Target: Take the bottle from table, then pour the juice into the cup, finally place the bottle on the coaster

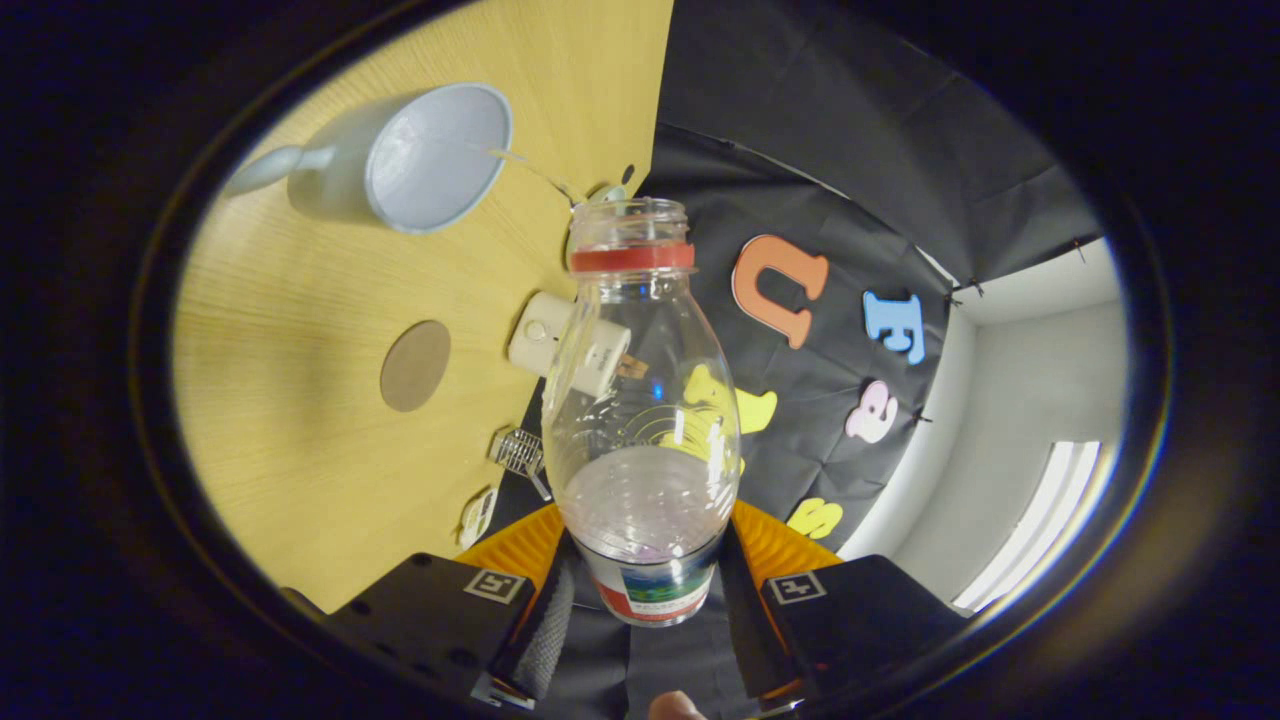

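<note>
Clamping the clear plastic bottle (640,400) between them, the jaws are holding it tipped toward the pale ceramic cup (415,160) on the wooden counter (290,340) (pouring seems underway), the round brown coaster (415,365) coming next.

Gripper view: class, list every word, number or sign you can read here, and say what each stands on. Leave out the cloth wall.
No text here can be quoted.
The label low on the bottle: small print, too blurred to read.
The square markers on the gripper: black-and-white patterns, not words.
The gripper's fingers press on the bottle from both sides, next to the label.
</note>
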### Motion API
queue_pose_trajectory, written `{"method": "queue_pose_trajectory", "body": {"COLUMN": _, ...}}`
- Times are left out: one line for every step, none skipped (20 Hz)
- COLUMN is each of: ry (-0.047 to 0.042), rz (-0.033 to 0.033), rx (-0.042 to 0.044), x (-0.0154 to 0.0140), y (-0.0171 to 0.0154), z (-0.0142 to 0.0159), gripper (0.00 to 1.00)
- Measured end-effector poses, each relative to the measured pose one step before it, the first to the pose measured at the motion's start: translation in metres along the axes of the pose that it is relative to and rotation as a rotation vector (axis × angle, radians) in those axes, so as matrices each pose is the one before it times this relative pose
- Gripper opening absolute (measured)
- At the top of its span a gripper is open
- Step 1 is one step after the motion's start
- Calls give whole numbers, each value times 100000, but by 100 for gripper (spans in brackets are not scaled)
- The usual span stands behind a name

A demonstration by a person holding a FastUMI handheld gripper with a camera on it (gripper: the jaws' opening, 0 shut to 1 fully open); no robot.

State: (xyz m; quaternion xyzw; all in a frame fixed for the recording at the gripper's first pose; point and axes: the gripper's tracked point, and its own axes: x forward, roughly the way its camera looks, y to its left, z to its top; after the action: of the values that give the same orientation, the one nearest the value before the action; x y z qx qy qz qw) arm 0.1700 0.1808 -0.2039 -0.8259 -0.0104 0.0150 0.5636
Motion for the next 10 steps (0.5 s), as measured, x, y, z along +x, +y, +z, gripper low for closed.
{"method": "queue_pose_trajectory", "body": {"ry": 48, "rz": -261, "rx": -821, "x": 16, "y": -174, "z": -30, "gripper": 73}}
{"method": "queue_pose_trajectory", "body": {"ry": 34, "rz": 70, "rx": -457, "x": -3, "y": -23, "z": -120, "gripper": 73}}
{"method": "queue_pose_trajectory", "body": {"ry": 49, "rz": -148, "rx": -472, "x": 10, "y": -51, "z": 0, "gripper": 73}}
{"method": "queue_pose_trajectory", "body": {"ry": 22, "rz": -255, "rx": -422, "x": 26, "y": -178, "z": -84, "gripper": 73}}
{"method": "queue_pose_trajectory", "body": {"ry": -14, "rz": -205, "rx": -402, "x": 0, "y": -104, "z": -25, "gripper": 73}}
{"method": "queue_pose_trajectory", "body": {"ry": -78, "rz": -146, "rx": -307, "x": -41, "y": -131, "z": -38, "gripper": 73}}
{"method": "queue_pose_trajectory", "body": {"ry": 92, "rz": -161, "rx": -252, "x": 40, "y": -38, "z": -37, "gripper": 73}}
{"method": "queue_pose_trajectory", "body": {"ry": -135, "rz": -193, "rx": -340, "x": 12, "y": -78, "z": 3, "gripper": 73}}
{"method": "queue_pose_trajectory", "body": {"ry": 118, "rz": -239, "rx": -290, "x": 47, "y": -122, "z": 27, "gripper": 73}}
{"method": "queue_pose_trajectory", "body": {"ry": -326, "rz": -232, "rx": -327, "x": -8, "y": -99, "z": 72, "gripper": 73}}
